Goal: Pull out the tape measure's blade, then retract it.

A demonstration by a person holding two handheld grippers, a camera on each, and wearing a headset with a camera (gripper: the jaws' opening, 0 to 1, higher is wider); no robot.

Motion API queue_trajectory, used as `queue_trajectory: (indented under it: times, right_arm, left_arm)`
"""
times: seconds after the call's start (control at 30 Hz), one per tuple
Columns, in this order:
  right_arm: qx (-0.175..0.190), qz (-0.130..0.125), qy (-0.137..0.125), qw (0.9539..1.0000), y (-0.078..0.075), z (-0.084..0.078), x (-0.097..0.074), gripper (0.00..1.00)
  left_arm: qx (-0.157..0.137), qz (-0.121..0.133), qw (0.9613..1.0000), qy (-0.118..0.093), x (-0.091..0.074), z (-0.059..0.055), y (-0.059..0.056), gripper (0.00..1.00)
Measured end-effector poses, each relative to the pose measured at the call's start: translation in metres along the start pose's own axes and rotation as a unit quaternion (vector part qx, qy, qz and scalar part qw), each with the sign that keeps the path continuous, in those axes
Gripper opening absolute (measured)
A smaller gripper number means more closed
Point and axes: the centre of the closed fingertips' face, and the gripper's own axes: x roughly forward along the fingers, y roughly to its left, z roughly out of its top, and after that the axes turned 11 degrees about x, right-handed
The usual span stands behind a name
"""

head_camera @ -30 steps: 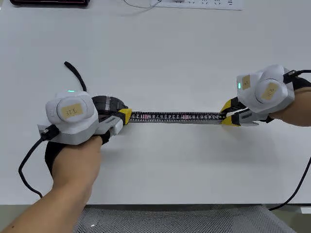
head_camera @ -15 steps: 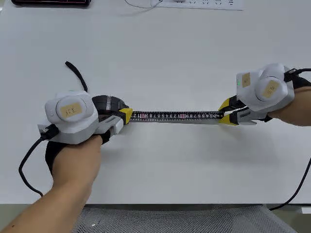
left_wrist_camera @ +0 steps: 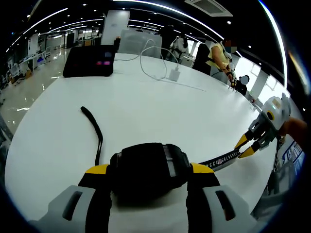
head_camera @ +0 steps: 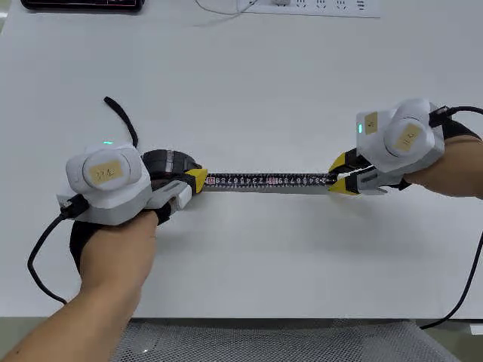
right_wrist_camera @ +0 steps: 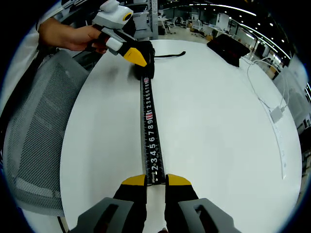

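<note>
The black tape measure case (head_camera: 167, 163) (left_wrist_camera: 148, 167) (right_wrist_camera: 146, 60) sits in my left gripper (head_camera: 192, 181) (left_wrist_camera: 150, 171), which is shut on it. Its black wrist strap (head_camera: 119, 115) (left_wrist_camera: 94, 127) trails on the white table toward the far side. The numbered blade (head_camera: 268, 181) (right_wrist_camera: 150, 131) (left_wrist_camera: 221, 159) runs out flat just above the table to my right gripper (head_camera: 337, 173) (right_wrist_camera: 155, 182) (left_wrist_camera: 247, 147), which is shut on the blade's end. The blade's hook is hidden between the yellow fingertips (right_wrist_camera: 134, 181).
A white power strip (head_camera: 313, 6) with a white cable lies at the table's far edge, and a dark flat device (head_camera: 79, 4) (left_wrist_camera: 90, 60) at the far left. A grey mesh chair (head_camera: 272, 343) (right_wrist_camera: 34, 131) stands at the near edge. Black cables hang from both grippers.
My right gripper has moved left toward the case with the blade's end, so the drawn-out blade is shorter. The left gripper and the case have stayed put.
</note>
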Motion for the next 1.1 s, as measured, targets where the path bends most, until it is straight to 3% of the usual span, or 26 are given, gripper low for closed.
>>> queue_trajectory:
  times: [1.1]
  right_arm:
    - [-0.001,0.012,-0.026,0.9996,0.008,0.026,0.008,0.09]
  left_arm:
    - [-0.021,-0.012,0.9997,-0.006,-0.001,0.001,0.000,0.58]
